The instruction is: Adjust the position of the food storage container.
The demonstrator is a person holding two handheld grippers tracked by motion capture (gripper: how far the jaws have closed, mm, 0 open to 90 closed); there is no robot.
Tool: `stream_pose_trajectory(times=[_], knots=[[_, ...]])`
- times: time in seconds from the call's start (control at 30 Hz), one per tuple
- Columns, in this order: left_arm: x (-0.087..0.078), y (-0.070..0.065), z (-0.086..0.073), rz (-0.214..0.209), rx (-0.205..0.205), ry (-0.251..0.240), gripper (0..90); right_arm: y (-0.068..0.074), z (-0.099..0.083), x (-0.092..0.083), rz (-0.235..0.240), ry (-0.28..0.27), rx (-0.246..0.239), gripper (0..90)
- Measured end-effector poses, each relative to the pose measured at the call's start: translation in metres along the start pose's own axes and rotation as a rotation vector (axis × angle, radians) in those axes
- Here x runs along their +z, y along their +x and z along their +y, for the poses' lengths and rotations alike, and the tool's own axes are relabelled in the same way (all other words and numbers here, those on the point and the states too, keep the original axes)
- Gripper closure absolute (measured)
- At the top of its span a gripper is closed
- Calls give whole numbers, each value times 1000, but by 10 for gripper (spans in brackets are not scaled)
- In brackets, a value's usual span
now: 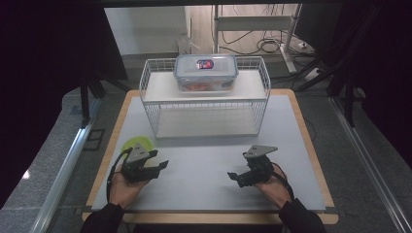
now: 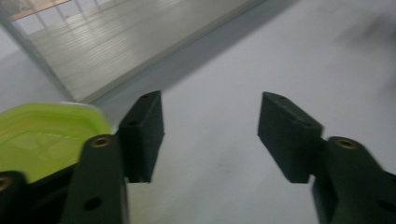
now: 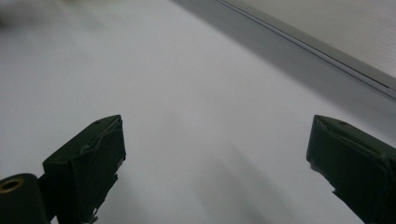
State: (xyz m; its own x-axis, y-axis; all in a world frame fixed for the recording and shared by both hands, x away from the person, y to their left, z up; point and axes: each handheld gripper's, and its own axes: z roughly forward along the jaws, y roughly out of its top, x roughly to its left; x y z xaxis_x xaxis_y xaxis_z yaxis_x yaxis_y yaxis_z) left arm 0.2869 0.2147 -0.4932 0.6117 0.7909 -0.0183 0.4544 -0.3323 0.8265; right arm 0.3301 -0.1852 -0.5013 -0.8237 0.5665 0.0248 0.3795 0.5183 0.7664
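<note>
Grey table (image 1: 204, 170) bears glossy lime-green lid (image 2: 42, 135) beside half-open, empty left gripper (image 2: 210, 130)

No legible text, number or brand; the clear plastic lidded container (image 1: 206, 72) on the white wire rack (image 1: 158, 99) carries a red-and-blue label too small to read

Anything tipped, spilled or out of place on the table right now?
Nothing stands out. The clear container sits level on the wire rack, the green lid lies flat beside the left gripper, and no spill shows.
</note>
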Motion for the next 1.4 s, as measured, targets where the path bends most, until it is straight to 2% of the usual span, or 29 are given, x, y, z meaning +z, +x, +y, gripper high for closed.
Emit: stream_pose_trajectory(times=[0.07, 0.2, 0.3, 0.37, 0.57, 0.73, 0.9, 1.1, 1.2, 1.4], knots=[[-2, 8, 0, 3, -19, -1, 559, 0, 0, 1, 5, 5, 9, 52], [-7, 24, -1, 38, -52, -7, 743, 0, 0, 2, 7, 13, 11, 58], [-14, 40, -3, 56, -96, -23, 854, 0, -1, 2, 7, 15, 15, 60], [-18, 49, -5, 72, -116, -28, 895, -1, -1, 2, 6, 17, 16, 63], [-34, 81, -16, 153, -188, -44, 897, -1, -1, 3, 11, 21, 15, 70], [-42, 103, -28, 216, -239, -40, 897, -1, -1, 4, 13, 27, 11, 73], [-38, 119, -36, 238, -278, -15, 897, -1, -1, 5, 12, 36, 2, 76], [-25, 127, -39, 231, -301, 39, 895, 0, -2, 8, 6, 52, -13, 76], [-21, 124, -38, 229, -288, 65, 893, 1, -2, 8, 8, 55, -16, 76], [-18, 121, -37, 224, -286, 68, 894, 0, -2, 8, 6, 58, -19, 78]])
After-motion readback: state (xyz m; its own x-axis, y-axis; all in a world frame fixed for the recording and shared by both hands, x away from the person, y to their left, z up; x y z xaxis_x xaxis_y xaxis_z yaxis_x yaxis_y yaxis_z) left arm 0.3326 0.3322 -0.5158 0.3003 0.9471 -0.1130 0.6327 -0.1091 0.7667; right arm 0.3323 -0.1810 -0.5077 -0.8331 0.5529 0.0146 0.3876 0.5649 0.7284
